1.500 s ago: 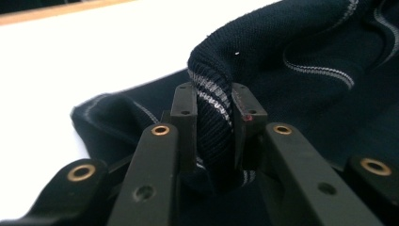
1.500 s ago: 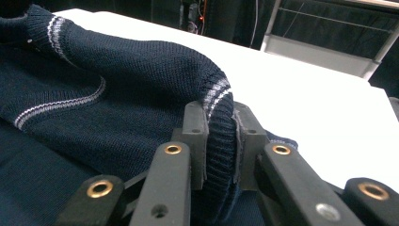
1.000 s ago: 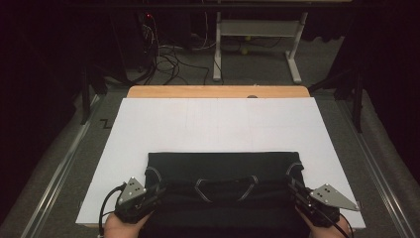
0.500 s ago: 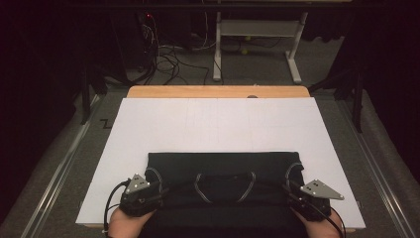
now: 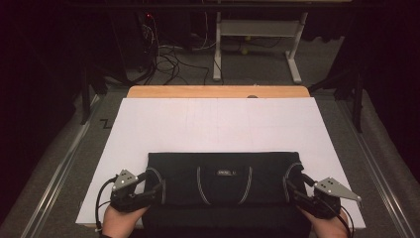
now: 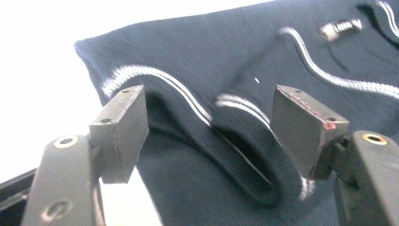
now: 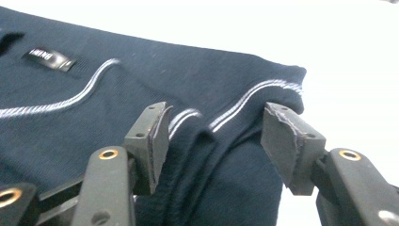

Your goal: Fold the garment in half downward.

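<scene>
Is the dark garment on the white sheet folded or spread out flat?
Folded: the dark garment lies as a neat rectangle, with its striped cuffs tucked over the body at both ends.

I note that both grippers release their hold between the earlier frames and now. The left gripper (image 5: 148, 191) has just been opening: its jaws, pinched tight on the garment a second ago, stand apart, with a trimmed fold of the dark garment (image 5: 223, 186) lying loose between the pads (image 6: 123, 127), which do not press it. The right gripper (image 5: 297, 191) has just been opening likewise; a ridge of fabric sits between its separated pads (image 7: 155, 141). The raised folds at both ends of the garment slacken and settle lower onto the cloth.
</scene>
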### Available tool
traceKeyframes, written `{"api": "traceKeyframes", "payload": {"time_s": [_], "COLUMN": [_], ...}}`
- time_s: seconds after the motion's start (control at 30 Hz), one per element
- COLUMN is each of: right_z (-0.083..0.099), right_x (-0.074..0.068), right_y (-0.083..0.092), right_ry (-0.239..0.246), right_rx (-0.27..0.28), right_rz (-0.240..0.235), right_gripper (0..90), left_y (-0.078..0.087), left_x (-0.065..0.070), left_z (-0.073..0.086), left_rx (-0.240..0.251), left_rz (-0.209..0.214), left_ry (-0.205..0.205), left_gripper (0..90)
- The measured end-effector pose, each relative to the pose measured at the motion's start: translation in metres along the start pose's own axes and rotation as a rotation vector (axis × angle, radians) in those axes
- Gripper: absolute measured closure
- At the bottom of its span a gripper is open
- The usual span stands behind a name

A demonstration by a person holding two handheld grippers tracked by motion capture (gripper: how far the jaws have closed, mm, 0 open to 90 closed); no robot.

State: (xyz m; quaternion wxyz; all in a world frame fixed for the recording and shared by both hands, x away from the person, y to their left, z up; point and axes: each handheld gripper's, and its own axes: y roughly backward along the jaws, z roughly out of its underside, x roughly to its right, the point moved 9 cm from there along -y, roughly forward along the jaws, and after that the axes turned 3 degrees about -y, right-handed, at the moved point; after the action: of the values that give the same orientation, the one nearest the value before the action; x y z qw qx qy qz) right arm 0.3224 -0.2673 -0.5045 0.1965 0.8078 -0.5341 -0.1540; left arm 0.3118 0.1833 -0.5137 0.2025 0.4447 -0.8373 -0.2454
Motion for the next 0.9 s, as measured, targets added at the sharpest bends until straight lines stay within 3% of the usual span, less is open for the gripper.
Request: {"api": "traceKeyframes", "payload": {"time_s": [0.17,0.23,0.4,0.5,0.67,0.77,0.83,0.9], "right_z": [-0.01,-0.014,-0.023,-0.024,-0.015,-0.013,-0.012,-0.012], "right_x": [0.014,0.021,0.037,0.041,0.041,0.035,0.033,0.033], "right_y": [-0.009,-0.017,-0.045,-0.063,-0.08,-0.08,-0.08,-0.079], "right_ry": [-0.016,-0.027,-0.054,-0.078,-0.073,-0.045,-0.044,-0.044], "right_rx": [-0.004,-0.02,-0.068,-0.116,-0.236,-0.255,-0.253,-0.25], "right_rz": [0.036,0.045,0.068,0.071,0.069,0.049,0.047,0.047], "right_gripper": [38.3,36.7,34.1,28.2,20.5,27.0,30.8,40.0], "left_y": [-0.008,-0.015,-0.037,-0.048,-0.056,-0.057,-0.057,-0.058], "left_x": [-0.025,-0.033,-0.043,-0.048,-0.047,-0.043,-0.038,-0.035], "left_z": [-0.01,-0.012,-0.013,-0.011,-0.009,-0.008,-0.009,-0.009], "left_rx": [0.002,-0.013,-0.08,-0.132,-0.17,-0.194,-0.188,-0.189], "left_rz": [-0.04,-0.029,-0.043,-0.045,-0.08,-0.096,-0.074,-0.067], "left_ry": [0.059,0.084,0.096,0.119,0.084,0.037,0.019,0.011], "left_gripper": [24.5,24.1,21.4,20.0,16.2,19.7,30.8,36.0]}}
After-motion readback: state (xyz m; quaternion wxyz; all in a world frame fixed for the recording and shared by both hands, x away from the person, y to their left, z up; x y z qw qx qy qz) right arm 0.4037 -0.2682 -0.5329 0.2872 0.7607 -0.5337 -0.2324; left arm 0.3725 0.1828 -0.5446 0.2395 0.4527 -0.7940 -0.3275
